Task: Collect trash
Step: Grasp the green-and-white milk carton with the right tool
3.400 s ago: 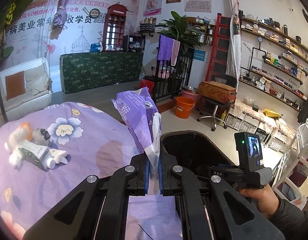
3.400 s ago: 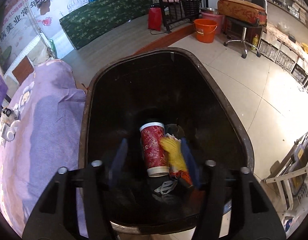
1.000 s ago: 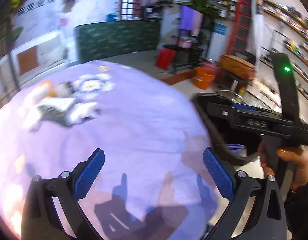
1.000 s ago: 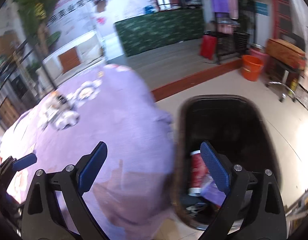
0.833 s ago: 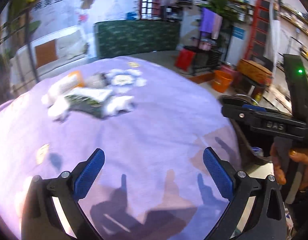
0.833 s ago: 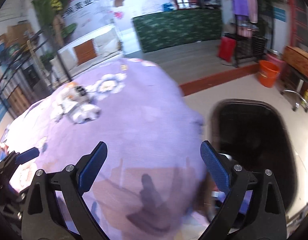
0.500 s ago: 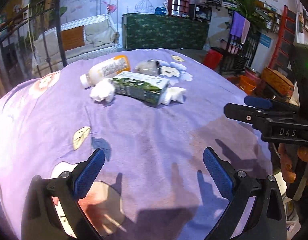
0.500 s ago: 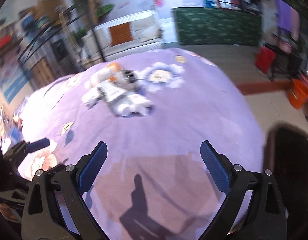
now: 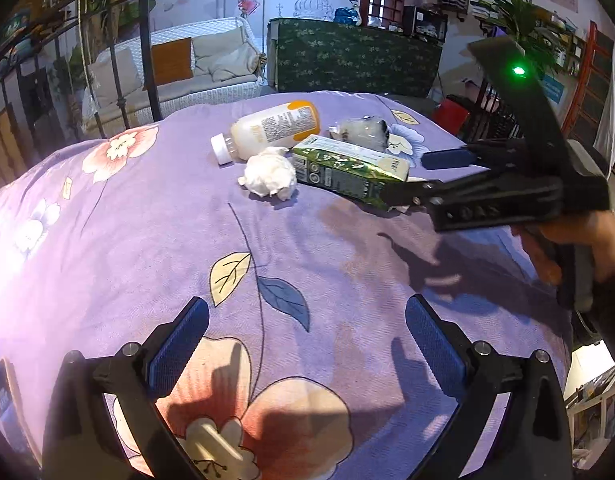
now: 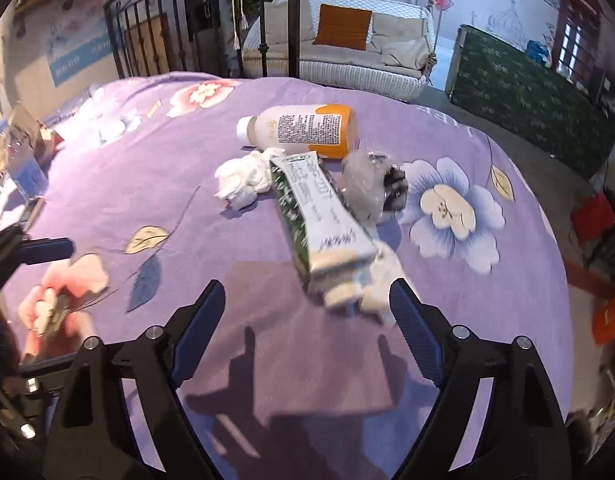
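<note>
Five pieces of trash lie bunched on the purple floral cloth covering the surface. Orange-and-white bottle on its side, white cap pointing left in the right wrist view. Crumpled white tissue just in front of it, touching the green-and-white carton, which lies lengthwise toward the right tool. Clear crumpled wrapper beside the carton; contents dark, hard to make out. A second white wad at the carton's near end, blurred, partly behind the right finger pad.

Right tool: jaws wide but closing, nothing between them, pads not on anything; it sits just short of the carton's near end. In the left wrist view its body hides that end of the carton and the wad.

Left tool: jaws wide apart, empty, over bare cloth, well short of the trash.

A hand grips the right tool's handle, cut off at the frame edge.
</note>
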Action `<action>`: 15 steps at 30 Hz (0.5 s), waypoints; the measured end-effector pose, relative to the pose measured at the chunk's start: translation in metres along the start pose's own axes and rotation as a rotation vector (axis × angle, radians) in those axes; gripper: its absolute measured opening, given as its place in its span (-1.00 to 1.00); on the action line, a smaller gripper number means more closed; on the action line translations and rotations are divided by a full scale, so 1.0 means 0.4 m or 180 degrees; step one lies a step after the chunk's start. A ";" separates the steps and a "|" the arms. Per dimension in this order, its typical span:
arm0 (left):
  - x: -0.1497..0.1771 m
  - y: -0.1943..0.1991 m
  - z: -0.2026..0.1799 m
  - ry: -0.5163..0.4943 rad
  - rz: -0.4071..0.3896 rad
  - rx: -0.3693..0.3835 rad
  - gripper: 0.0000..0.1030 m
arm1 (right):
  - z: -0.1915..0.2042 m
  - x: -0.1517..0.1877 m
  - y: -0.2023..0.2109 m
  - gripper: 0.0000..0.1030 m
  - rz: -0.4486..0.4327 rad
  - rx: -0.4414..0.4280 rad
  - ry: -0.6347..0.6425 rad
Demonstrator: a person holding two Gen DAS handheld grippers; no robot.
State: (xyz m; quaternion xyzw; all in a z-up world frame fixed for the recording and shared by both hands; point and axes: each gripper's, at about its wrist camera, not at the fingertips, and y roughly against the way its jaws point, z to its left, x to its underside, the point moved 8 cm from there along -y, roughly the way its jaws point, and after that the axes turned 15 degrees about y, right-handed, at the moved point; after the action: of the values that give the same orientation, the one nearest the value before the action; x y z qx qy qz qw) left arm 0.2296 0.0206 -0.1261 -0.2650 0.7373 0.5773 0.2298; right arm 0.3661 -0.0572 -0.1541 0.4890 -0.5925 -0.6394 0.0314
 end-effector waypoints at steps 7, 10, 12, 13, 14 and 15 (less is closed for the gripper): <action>0.000 -0.022 0.026 0.0086 0.0104 0.0054 0.88 | -0.032 -0.043 -0.094 0.47 0.0197 -0.0055 0.0157; -0.001 -0.023 0.032 0.0087 0.0113 0.0043 0.88 | -0.038 -0.055 -0.127 0.47 0.0309 0.0026 0.0388; -0.004 -0.022 0.037 0.0092 0.0106 0.0047 0.88 | -0.051 -0.062 -0.143 0.47 0.0337 0.0109 0.0471; -0.008 -0.024 0.040 0.0100 0.0108 0.0049 0.88 | -0.055 -0.067 -0.146 0.49 0.0315 0.0067 0.0452; -0.010 -0.026 0.043 0.0110 0.0111 0.0052 0.88 | -0.056 -0.073 -0.151 0.49 0.0301 0.0024 0.0445; -0.013 -0.029 0.044 0.0124 0.0120 0.0064 0.88 | -0.058 -0.079 -0.155 0.49 0.0304 0.0018 0.0466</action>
State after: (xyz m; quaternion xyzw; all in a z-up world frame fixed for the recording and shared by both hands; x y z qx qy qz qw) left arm 0.2416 0.0361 -0.1351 -0.2599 0.7523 0.5688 0.2072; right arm 0.4315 -0.0362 -0.1803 0.5056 -0.6130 -0.5981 0.1037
